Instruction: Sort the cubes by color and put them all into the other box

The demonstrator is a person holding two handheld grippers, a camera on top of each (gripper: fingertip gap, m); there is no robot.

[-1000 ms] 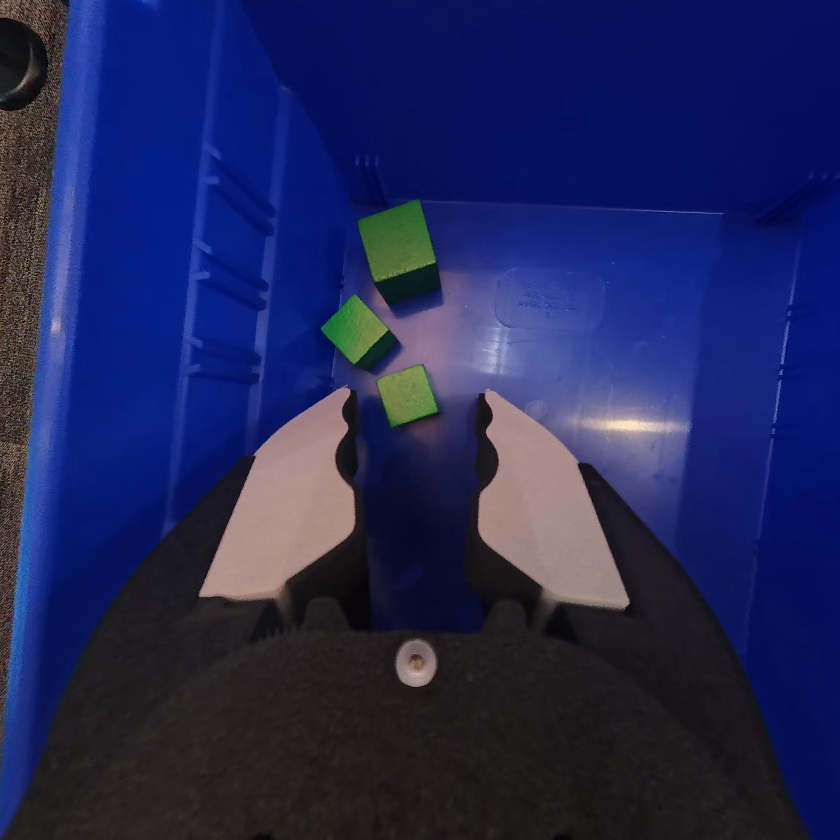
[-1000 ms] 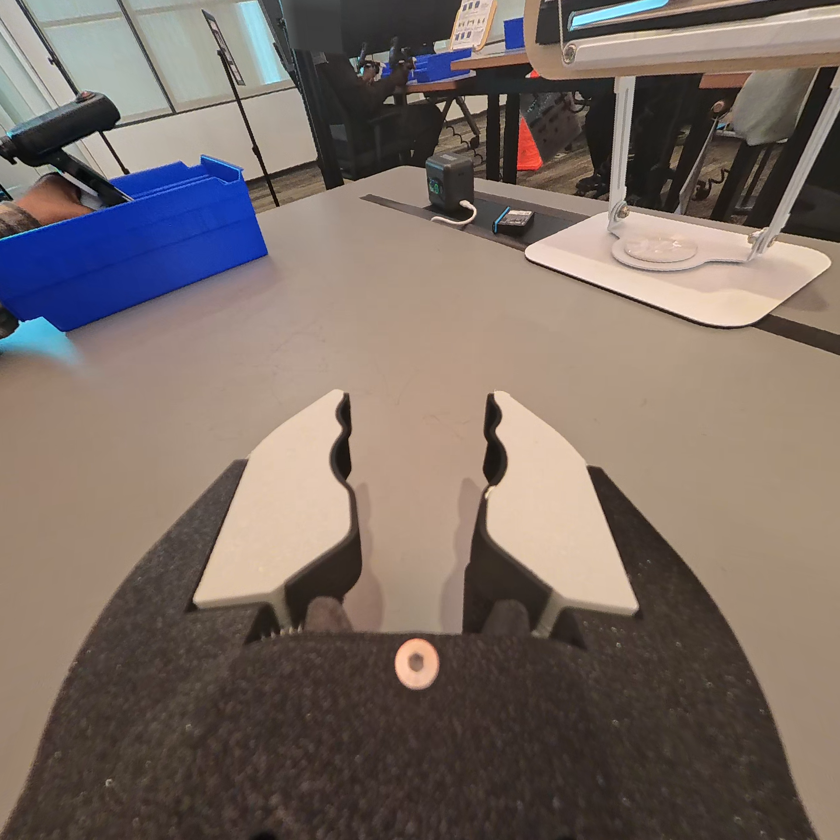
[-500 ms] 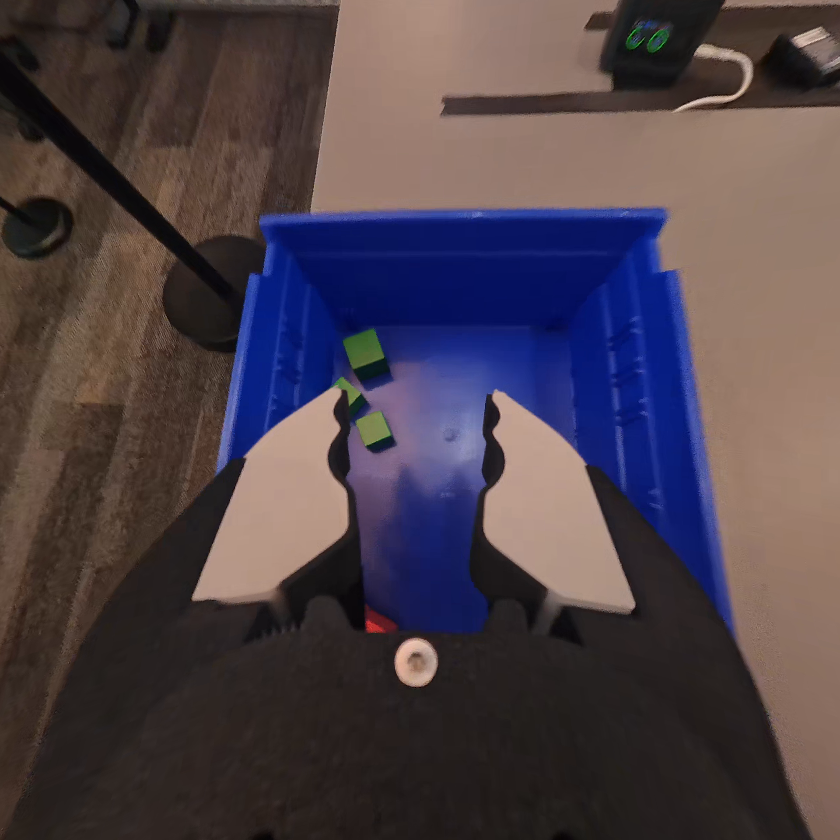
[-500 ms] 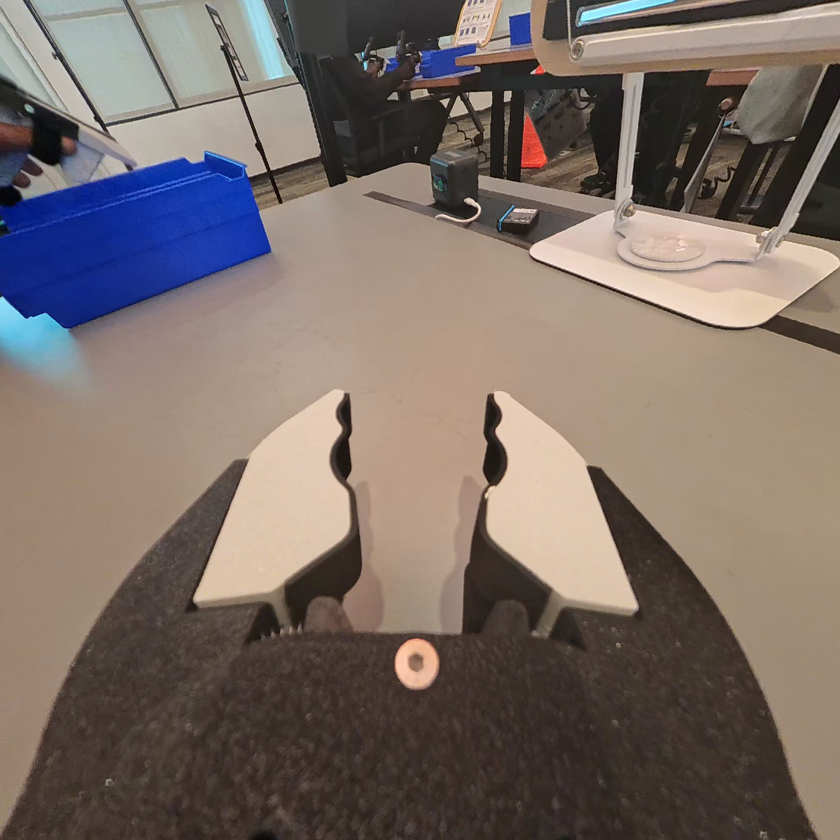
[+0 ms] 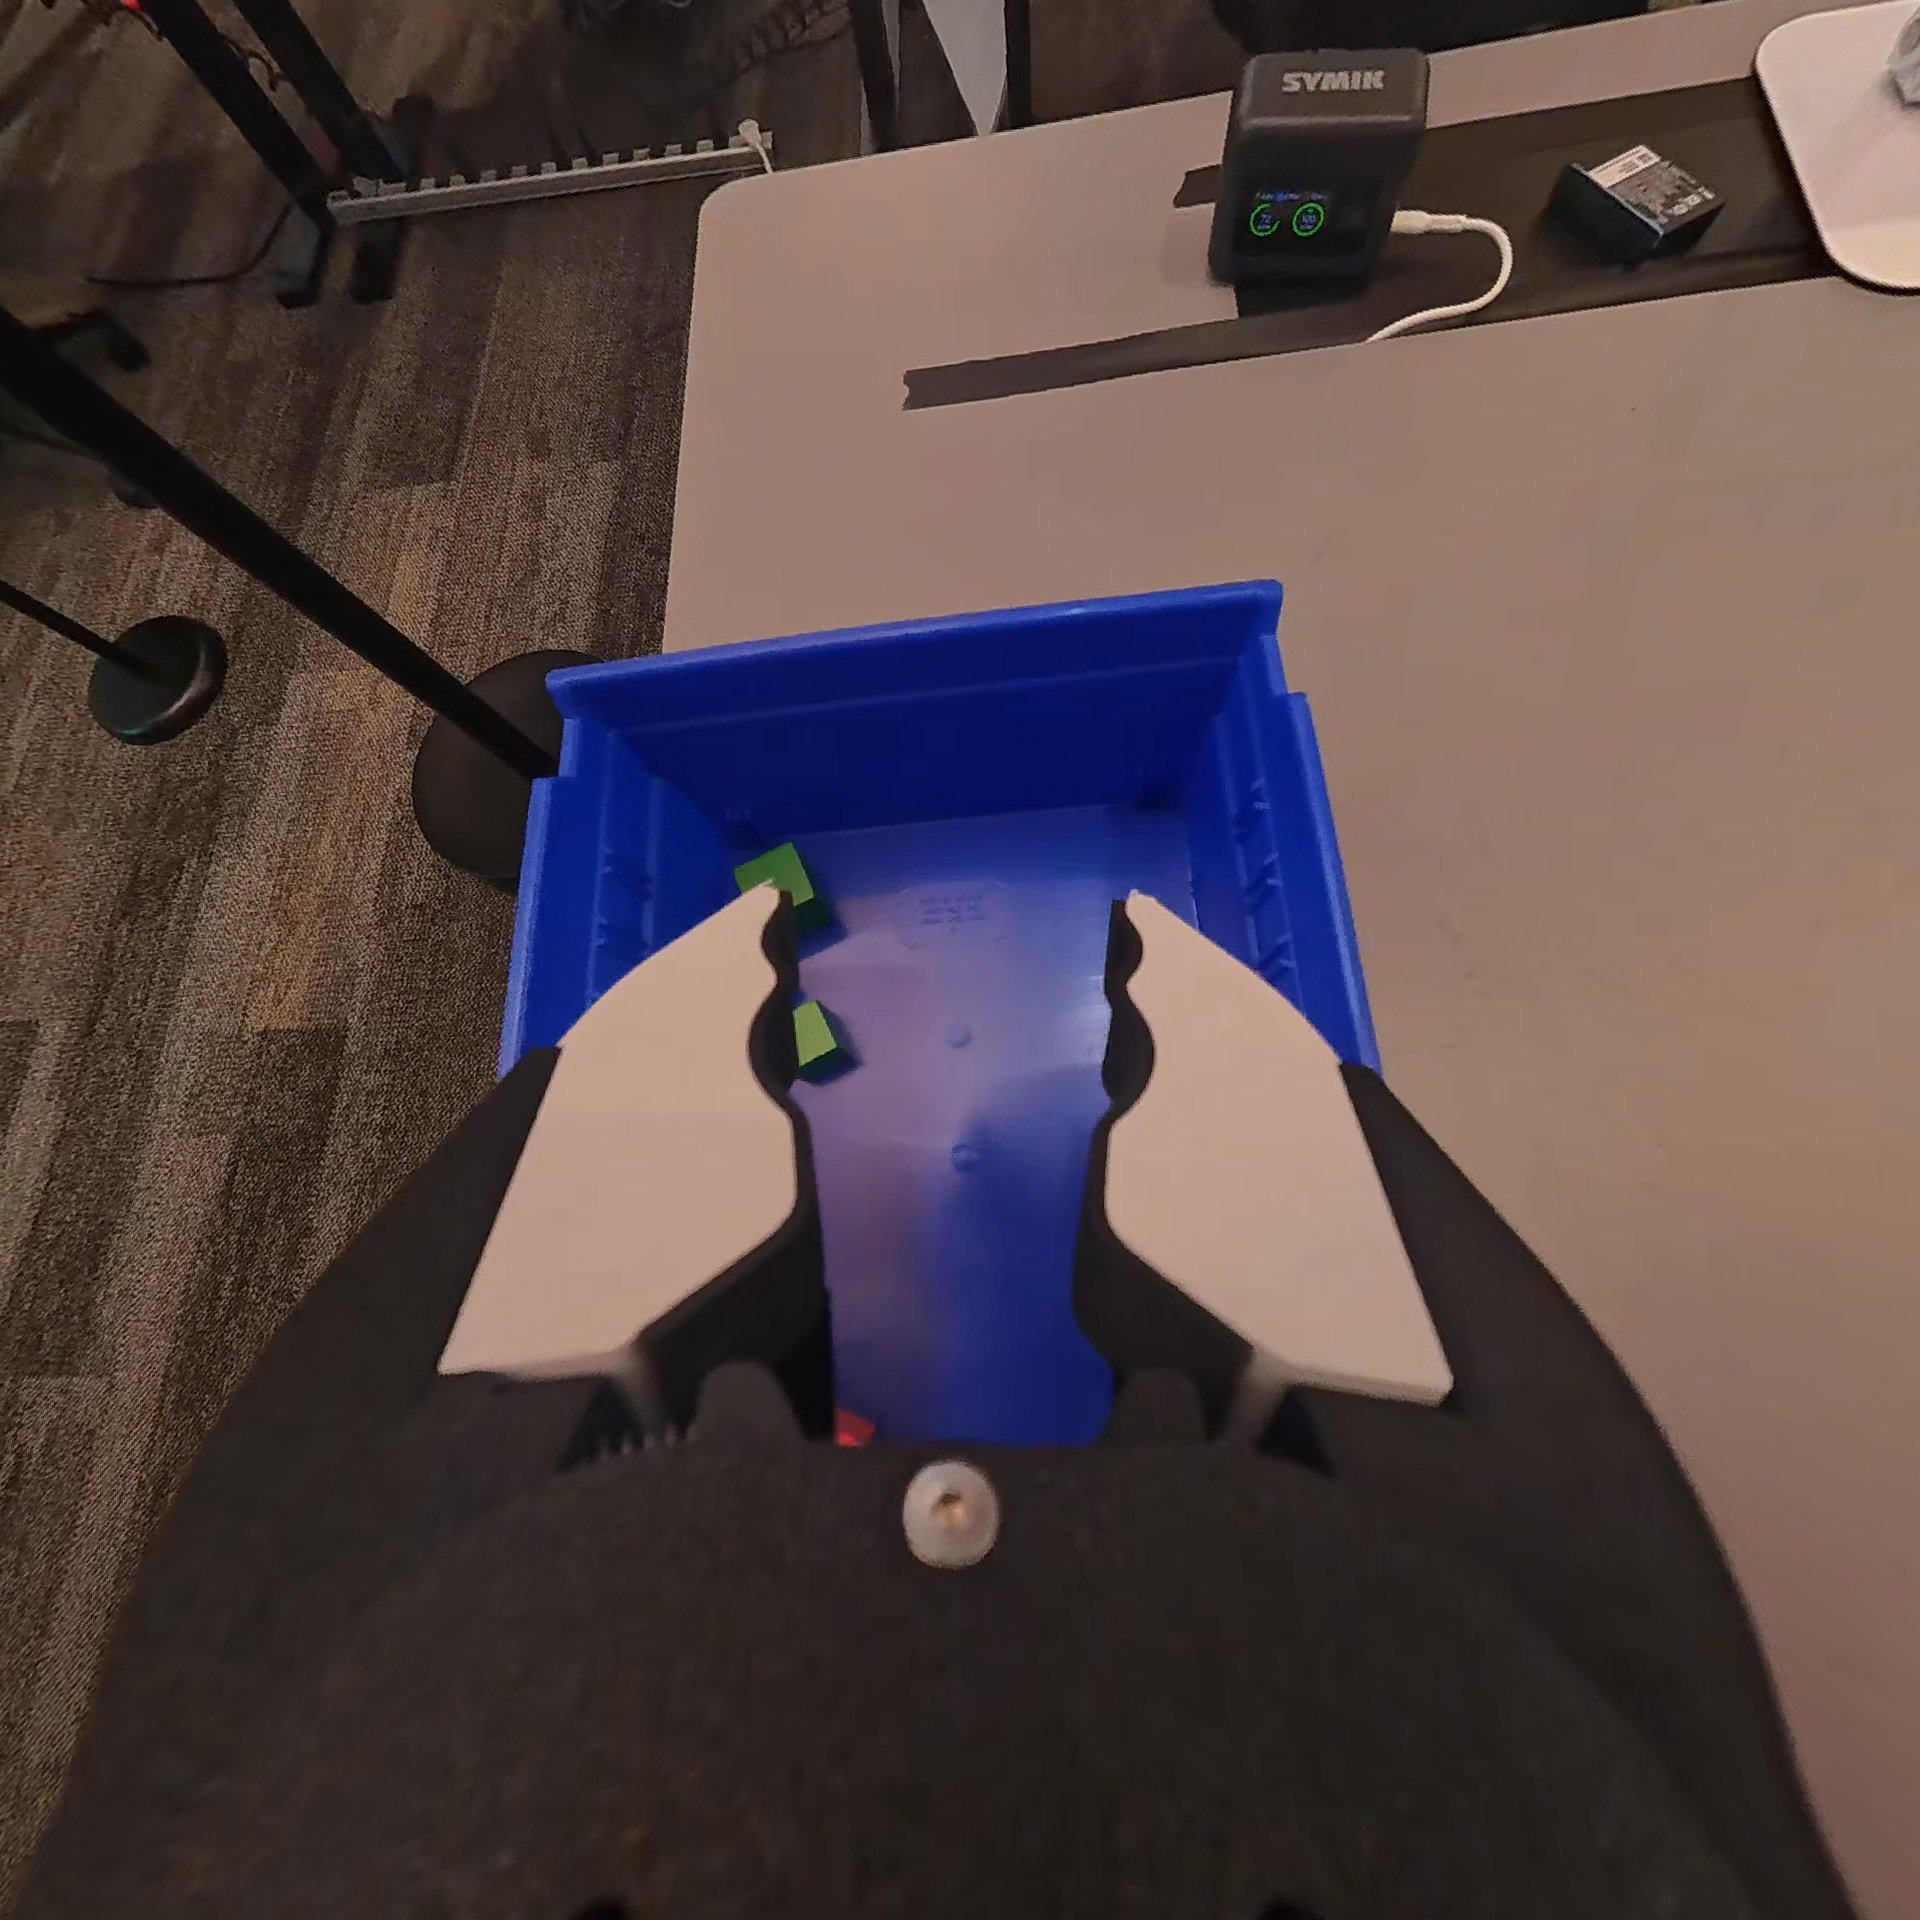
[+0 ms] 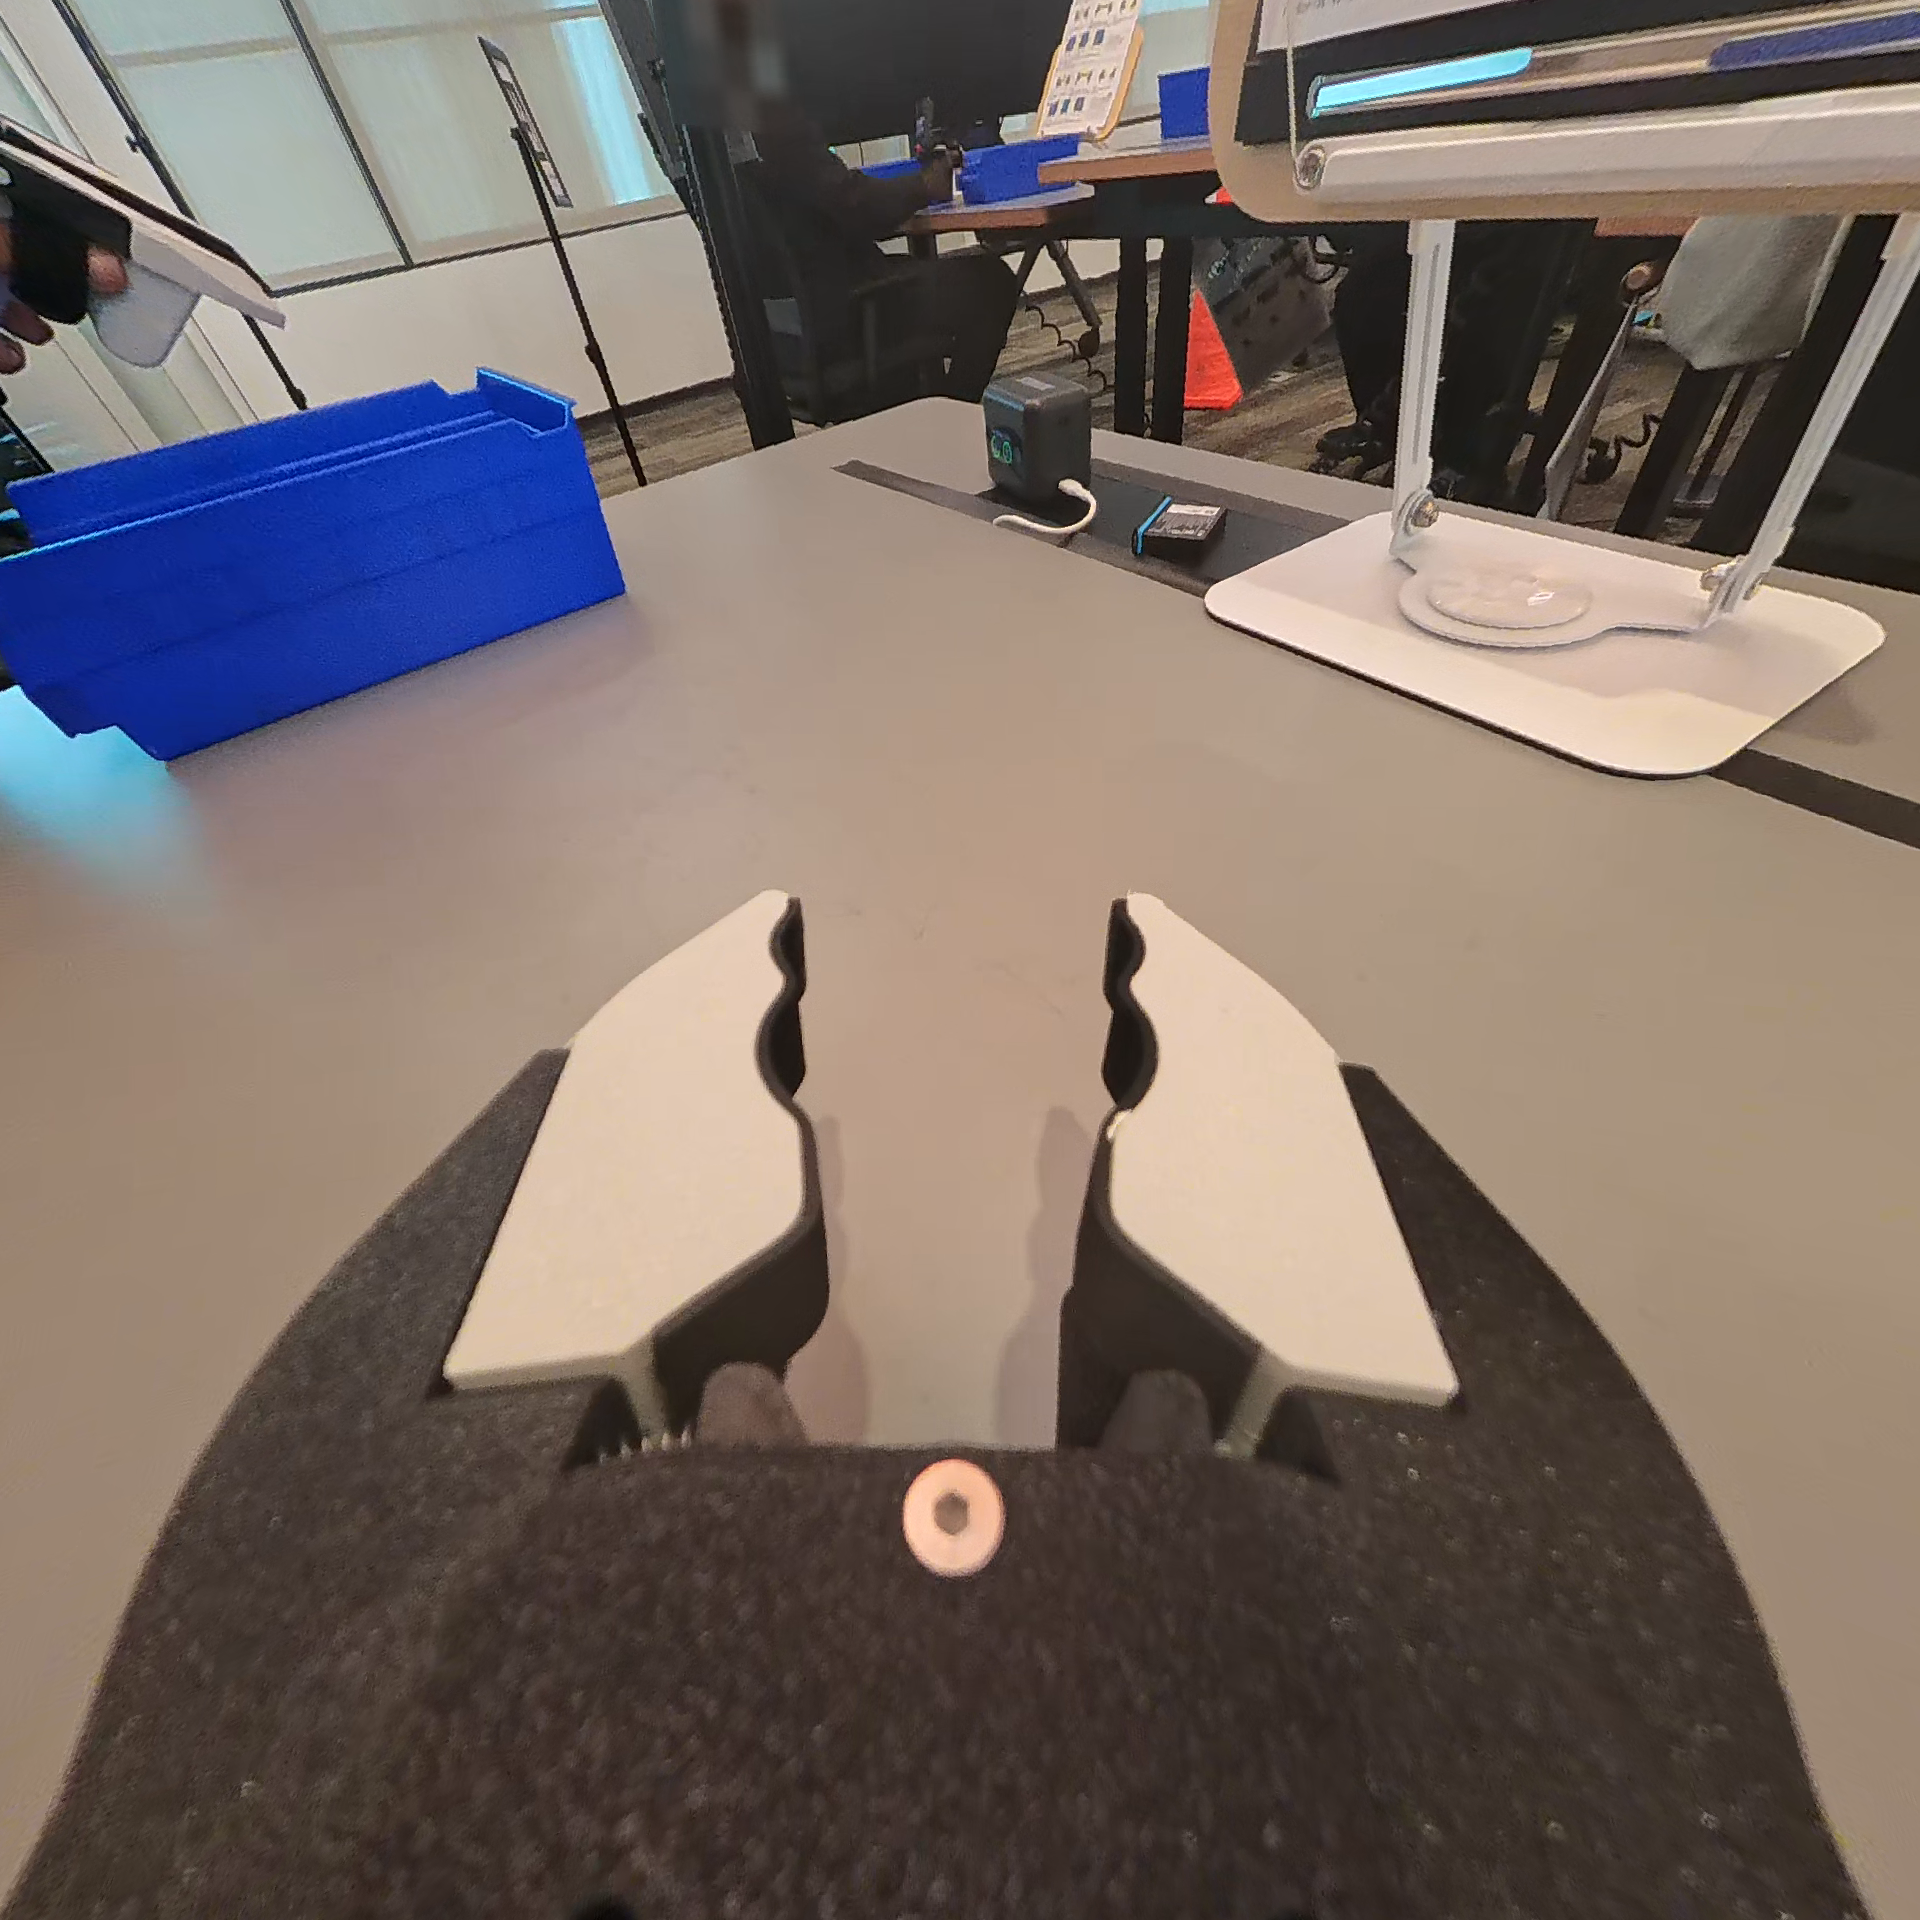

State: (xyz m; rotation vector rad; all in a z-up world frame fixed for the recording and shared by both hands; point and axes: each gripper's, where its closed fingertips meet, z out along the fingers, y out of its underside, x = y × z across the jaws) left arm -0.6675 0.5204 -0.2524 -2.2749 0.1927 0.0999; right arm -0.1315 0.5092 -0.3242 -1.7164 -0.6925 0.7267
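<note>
My left gripper (image 5: 948, 906) is open and empty, high above a blue box (image 5: 914, 634) at the table's left edge. Two green cubes show on the box floor near its left wall: one at the far corner (image 5: 779, 868), one nearer (image 5: 816, 1034), both partly hidden by my left finger. A sliver of a red cube (image 5: 854, 1429) shows at the near end. My right gripper (image 6: 951, 906) is open and empty, low over the bare grey table. The blue box (image 6: 312, 571) stands to its far left, with the left gripper (image 6: 145, 270) raised above it in a hand.
A black charger (image 5: 1314, 177) with a white cable and a small black battery (image 5: 1631, 203) sit on a dark strip at the table's far side. A white stand base (image 6: 1538, 634) is at the far right. Floor and black stand poles (image 5: 260, 582) lie left of the table.
My left gripper has risen out of the blue box and pulled back, so the whole box and table now show. The right gripper has stayed still and open.
</note>
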